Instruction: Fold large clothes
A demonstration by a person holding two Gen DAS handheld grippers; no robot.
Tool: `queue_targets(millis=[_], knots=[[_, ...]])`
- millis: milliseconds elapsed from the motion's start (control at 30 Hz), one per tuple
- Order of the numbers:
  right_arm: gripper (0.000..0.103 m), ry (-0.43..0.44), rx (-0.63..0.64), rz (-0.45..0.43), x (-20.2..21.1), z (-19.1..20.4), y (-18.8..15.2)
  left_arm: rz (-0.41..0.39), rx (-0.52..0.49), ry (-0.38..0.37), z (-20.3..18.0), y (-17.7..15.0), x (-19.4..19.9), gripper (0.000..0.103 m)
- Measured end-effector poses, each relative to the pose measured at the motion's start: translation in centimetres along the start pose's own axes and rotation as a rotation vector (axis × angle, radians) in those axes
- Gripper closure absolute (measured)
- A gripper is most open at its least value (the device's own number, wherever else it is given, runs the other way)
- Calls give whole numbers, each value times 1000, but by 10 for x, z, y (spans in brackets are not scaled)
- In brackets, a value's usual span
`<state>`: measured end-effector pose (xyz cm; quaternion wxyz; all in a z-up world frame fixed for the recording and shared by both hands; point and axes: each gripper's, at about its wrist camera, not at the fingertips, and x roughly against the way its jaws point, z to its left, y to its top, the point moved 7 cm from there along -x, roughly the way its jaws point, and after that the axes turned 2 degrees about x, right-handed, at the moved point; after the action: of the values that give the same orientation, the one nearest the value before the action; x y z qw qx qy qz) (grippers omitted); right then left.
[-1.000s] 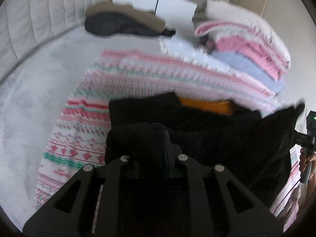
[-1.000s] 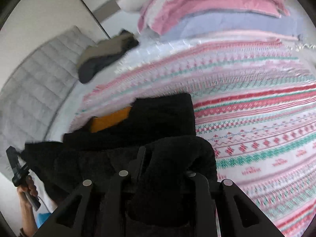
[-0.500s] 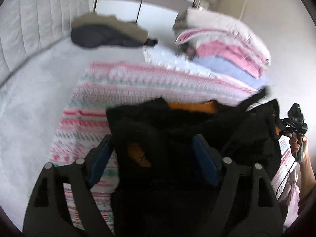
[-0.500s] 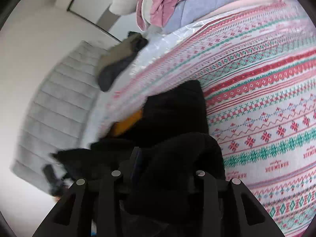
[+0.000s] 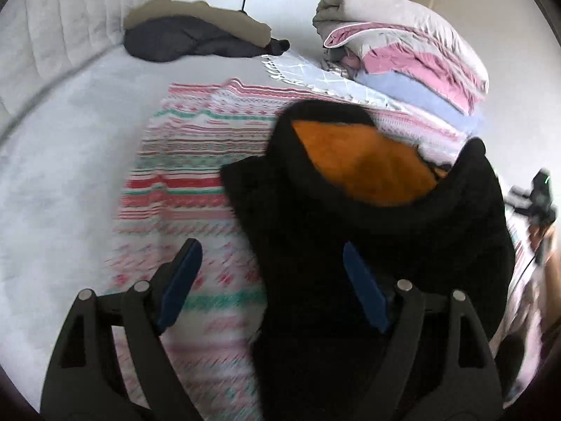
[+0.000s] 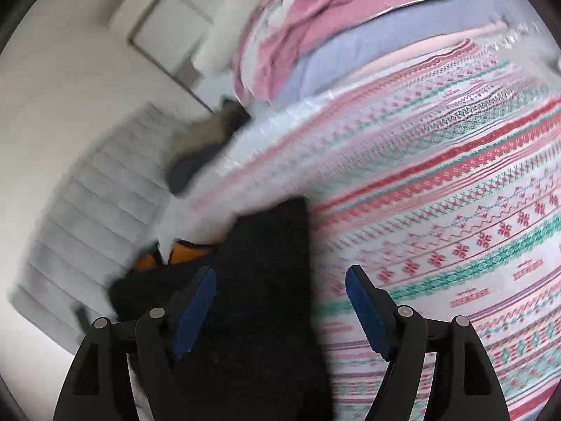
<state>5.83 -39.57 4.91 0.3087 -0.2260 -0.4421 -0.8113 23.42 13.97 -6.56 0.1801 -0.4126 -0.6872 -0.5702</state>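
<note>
One patterned blanket [image 5: 196, 182] spreads beneath everything; on it our black garment [image 5: 368, 245] lies bunched, orange lining [image 5: 364, 165] exposed, only partly folded by our judgement. We hold our left gripper [image 5: 273, 280] and right gripper [image 6: 280, 301] spread wide, gripping nothing.

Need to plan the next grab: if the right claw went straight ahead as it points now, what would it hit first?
Probably the black garment: the open right claw points at its right edge, where it meets the patterned blanket. Motion blur leaves depth unclear.
</note>
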Motion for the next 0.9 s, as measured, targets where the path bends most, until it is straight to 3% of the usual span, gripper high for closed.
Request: queue_targets(millis=[67, 133, 200, 233, 267, 333, 367, 400, 500, 600, 667, 767, 833, 900], knots=[[25, -76, 59, 63, -36, 8, -4, -7, 53, -27, 3, 9, -17, 20], [25, -92, 76, 106, -68, 15, -4, 8, 107, -53, 2, 17, -35, 21], [26, -104, 66, 122, -90, 20, -2, 39, 131, -64, -4, 21, -50, 31], [26, -113, 66, 114, -102, 25, 2, 49, 130, -67, -9, 22, -53, 42], [29, -135, 73, 91, -108, 29, 6, 60, 129, -67, -13, 22, -54, 59], [62, -187, 105, 34, -112, 38, 12, 47, 125, -23, -18, 25, -48, 93], [77, -191, 119, 22, -114, 43, 12, 25, 127, -12, -20, 27, -41, 93], [85, -193, 136, 6, -111, 48, 13, -19, 133, -16, -21, 31, -30, 93], [90, -220, 217, -115, -87, 64, 19, -207, 192, -51, -16, 46, 22, 94], [90, -214, 231, -312, -46, 72, 35, -294, 241, -23, 4, 51, 40, 94], [90, -251, 229, -334, -49, 67, 42, -243, 265, 30, 20, 48, 17, 94], [90, -308, 201, -265, -83, 46, 45, -77, 280, 137, 40, 25, -41, 93], [88, -382, 201, -143, -127, 28, 36, 9, 258, 199, 43, 6, -73, 91], [80, -426, 183, -33, -153, 9, 21, -6, 210, 266, 35, 9, -70, 84]])
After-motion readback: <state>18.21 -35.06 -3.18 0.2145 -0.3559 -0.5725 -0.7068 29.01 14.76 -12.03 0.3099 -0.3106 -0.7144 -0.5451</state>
